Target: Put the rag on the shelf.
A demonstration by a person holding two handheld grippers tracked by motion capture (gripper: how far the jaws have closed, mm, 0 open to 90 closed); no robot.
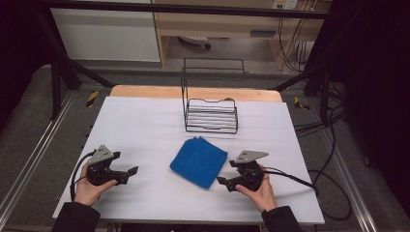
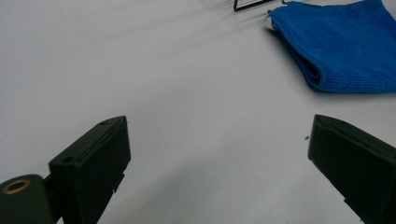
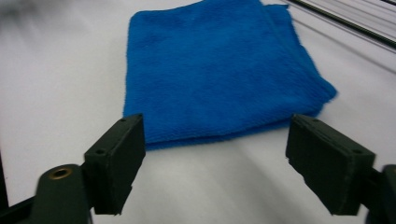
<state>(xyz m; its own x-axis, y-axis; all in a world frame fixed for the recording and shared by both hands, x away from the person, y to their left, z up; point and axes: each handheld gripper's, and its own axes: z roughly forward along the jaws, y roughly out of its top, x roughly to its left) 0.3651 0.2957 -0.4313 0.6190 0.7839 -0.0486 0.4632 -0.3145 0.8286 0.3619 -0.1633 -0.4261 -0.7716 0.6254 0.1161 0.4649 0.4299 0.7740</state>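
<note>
The left gripper [image 1: 126, 174] was held with its jaws spread wide and nothing between them. To its right the folded blue cloth [image 1: 198, 162] was laid (flat on the table [image 1: 145, 125]), just ahead of the right gripper [image 1: 223, 182], whose parted jaws were kept off it.

A white rectangular table top [image 1: 145, 125] fills the middle of the scene, with a strip of pale wood [image 1: 145, 92] showing along its far edge. Beyond it stand a white cabinet panel [image 1: 106, 34] at far left and a light wooden shelf unit [image 1: 217, 24] beside it. The grey floor [image 1: 29, 125] runs along both sides, crossed by black metal frame bars [image 1: 193, 8]. Black cables [image 1: 333, 174] trail at right. The room's edges lie dark.
</note>
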